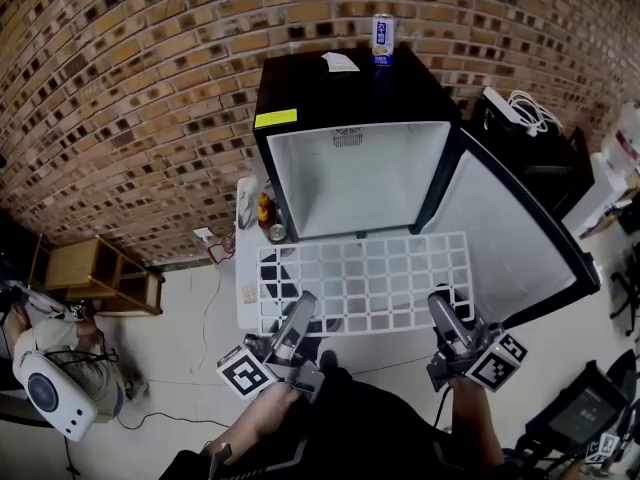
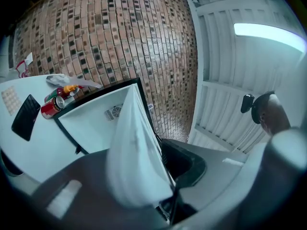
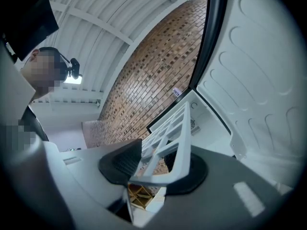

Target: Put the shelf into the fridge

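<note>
A white grid shelf (image 1: 365, 280) is held level in front of the open black fridge (image 1: 352, 173), whose white inside is bare. My left gripper (image 1: 298, 313) is shut on the shelf's near left edge, and my right gripper (image 1: 441, 306) is shut on its near right edge. In the left gripper view the shelf (image 2: 133, 152) runs edge-on between the pads toward the fridge opening (image 2: 96, 121). In the right gripper view the shelf (image 3: 169, 140) sits clamped between the dark pads (image 3: 122, 161), pointing at the fridge.
The fridge door (image 1: 510, 238) stands swung open to the right. A drink can (image 1: 382, 38) and a paper (image 1: 340, 62) rest on the fridge top. Bottles and a can (image 1: 268, 218) stand left of the fridge. A wooden crate (image 1: 100, 273) sits on the floor at left.
</note>
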The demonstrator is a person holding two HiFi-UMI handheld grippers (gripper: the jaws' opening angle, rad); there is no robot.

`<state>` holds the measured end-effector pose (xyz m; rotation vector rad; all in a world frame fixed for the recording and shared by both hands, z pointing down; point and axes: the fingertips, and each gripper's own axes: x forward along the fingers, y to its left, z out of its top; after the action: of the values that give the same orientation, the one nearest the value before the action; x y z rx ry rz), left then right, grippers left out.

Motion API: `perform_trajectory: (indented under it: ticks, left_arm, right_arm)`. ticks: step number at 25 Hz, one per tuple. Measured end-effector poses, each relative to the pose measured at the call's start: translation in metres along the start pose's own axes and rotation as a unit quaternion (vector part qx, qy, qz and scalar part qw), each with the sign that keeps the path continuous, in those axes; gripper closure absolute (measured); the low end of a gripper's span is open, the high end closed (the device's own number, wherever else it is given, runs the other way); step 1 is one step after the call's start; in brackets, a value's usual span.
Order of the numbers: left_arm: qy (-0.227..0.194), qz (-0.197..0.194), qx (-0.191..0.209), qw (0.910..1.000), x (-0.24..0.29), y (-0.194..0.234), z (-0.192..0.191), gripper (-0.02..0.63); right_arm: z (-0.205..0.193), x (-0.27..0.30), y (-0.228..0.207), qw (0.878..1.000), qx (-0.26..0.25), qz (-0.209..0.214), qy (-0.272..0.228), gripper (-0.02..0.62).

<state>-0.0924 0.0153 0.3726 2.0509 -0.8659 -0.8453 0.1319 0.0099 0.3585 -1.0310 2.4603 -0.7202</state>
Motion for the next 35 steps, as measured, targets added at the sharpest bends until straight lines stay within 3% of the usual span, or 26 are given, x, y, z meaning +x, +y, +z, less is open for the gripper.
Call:
perform_trajectory:
  ticks: [3, 11, 22, 27, 30, 35]
  left_arm:
    - [0.007, -0.001, -0.002, 1.0, 0.012, 0.014, 0.013, 0.537]
    - [0.022, -0.005, -0.022, 0.9995, 0.038, 0.048, 0.041, 0.536]
    - [0.046, -0.025, -0.04, 0.9978, 0.073, 0.077, 0.066, 0.535]
    - [0.05, -0.015, -0.049, 0.9974, 0.085, 0.091, 0.068, 0.534]
    - [0.06, -0.005, -0.055, 0.9967, 0.095, 0.104, 0.062, 0.534]
    - [0.053, 0.014, -0.056, 0.9969, 0.107, 0.115, 0.06, 0.532]
  right_arm:
    - [0.003, 0.022, -0.001, 1.0, 0.018, -0.009, -0.001, 0.439]
    - [-0.001, 0.056, -0.027, 0.999, -0.002, -0.032, 0.003, 0.439]
    - [0.003, 0.092, -0.039, 0.997, 0.008, -0.074, 0.0, 0.439]
    - [-0.001, 0.101, -0.054, 0.995, 0.021, -0.092, 0.012, 0.439]
    - [0.003, 0.103, -0.074, 0.996, 0.012, -0.089, 0.008, 0.438]
    - [0.004, 0.119, -0.088, 0.995, 0.038, -0.085, 0.024, 0.437]
